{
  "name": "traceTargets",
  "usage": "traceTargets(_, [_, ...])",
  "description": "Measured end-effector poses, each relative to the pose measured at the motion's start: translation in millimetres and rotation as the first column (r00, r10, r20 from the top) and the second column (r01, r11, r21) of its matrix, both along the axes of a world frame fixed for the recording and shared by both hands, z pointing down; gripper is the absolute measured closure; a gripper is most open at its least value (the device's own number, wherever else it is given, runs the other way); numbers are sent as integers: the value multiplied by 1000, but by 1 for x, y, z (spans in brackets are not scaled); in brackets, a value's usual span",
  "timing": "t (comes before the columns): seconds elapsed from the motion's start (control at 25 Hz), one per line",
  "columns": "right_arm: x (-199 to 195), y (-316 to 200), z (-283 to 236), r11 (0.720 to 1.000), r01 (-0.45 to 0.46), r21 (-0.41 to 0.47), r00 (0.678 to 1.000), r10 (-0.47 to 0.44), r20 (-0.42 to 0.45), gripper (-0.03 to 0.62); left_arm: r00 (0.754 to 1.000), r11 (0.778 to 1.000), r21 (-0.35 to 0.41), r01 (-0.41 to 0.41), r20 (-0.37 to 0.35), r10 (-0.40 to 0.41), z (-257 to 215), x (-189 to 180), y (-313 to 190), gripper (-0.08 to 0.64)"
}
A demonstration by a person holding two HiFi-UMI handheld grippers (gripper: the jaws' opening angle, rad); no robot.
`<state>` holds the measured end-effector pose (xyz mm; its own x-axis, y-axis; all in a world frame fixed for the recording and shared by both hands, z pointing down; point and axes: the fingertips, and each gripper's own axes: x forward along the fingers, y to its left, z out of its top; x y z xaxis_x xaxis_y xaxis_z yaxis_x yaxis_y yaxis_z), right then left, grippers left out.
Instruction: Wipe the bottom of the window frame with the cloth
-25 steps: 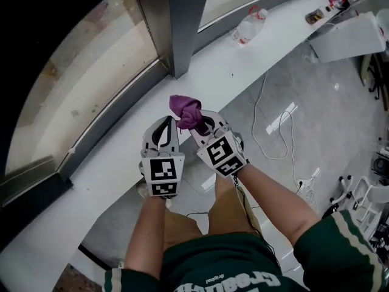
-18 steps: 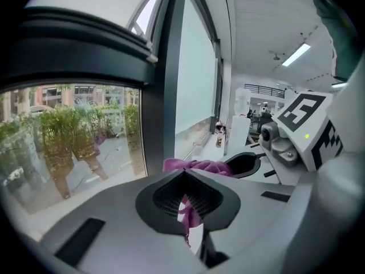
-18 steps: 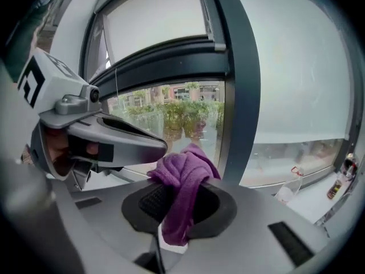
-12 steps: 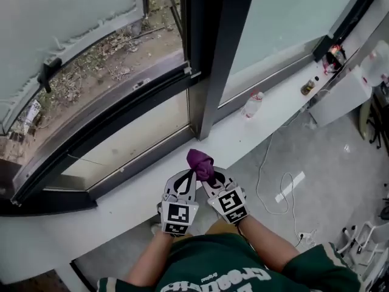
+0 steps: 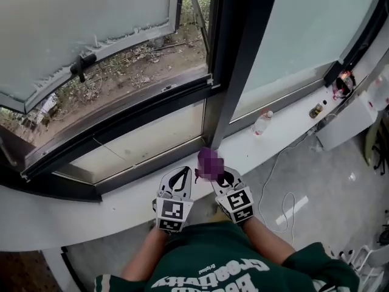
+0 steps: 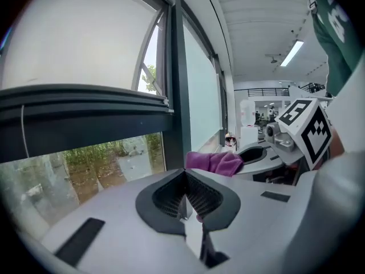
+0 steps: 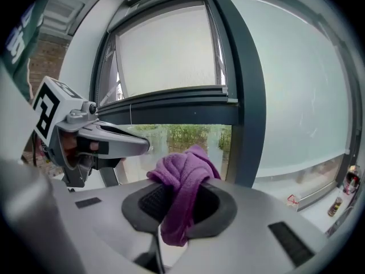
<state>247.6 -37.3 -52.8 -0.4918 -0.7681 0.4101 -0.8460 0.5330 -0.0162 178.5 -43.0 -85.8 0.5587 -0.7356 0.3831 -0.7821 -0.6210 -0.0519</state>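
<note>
A bunched purple cloth [image 5: 209, 163] [image 7: 183, 184] sticks up from my right gripper [image 5: 214, 176], whose jaws are shut on it. My left gripper [image 5: 178, 178] hovers just left of it, shut with nothing between its jaws; the cloth [image 6: 214, 162] shows past its tips in the left gripper view. Both are held over the white sill [image 5: 109, 199], short of the dark bottom window frame [image 5: 146, 163]. The dark vertical mullion [image 5: 234, 72] rises just beyond the cloth.
The left window sash [image 5: 79, 35] is swung open outward, with bare ground and litter below. A plastic bottle [image 5: 262, 123] lies on the sill to the right, with small items [image 5: 316, 110] farther along. A white cable [image 5: 285, 193] trails on the grey floor.
The head view has tilted up, showing more of the window. Both grippers sit lower in the picture and closer to the body, still side by side with the cloth held.
</note>
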Motion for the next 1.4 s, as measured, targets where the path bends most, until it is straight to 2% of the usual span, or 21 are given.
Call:
traceTargets(0.2, [12, -11, -8, 997, 69, 18, 997, -69, 17, 523, 997, 997, 19, 73, -37, -73, -9, 9, -14, 552])
traceTargets(0.4, [16, -23, -18, 992, 120, 37, 991, -122, 53, 523, 993, 993, 35, 113, -47, -111, -18, 15, -29, 552])
traceTargets(0.92, [1, -35, -34, 979, 191, 73, 981, -193, 20, 523, 984, 986, 34, 163, -78, -160, -34, 17, -46, 552])
traceTargets(1.12, [3, -39, -42, 969, 230, 92, 972, -232, 19, 523, 987, 983, 89, 158, -5, -158, -37, 23, -46, 552])
traceTargets(1.4, [8, -45, -34, 947, 305, 101, 951, -308, 10, 523, 979, 975, 90, 202, -47, -198, -34, 44, -49, 552])
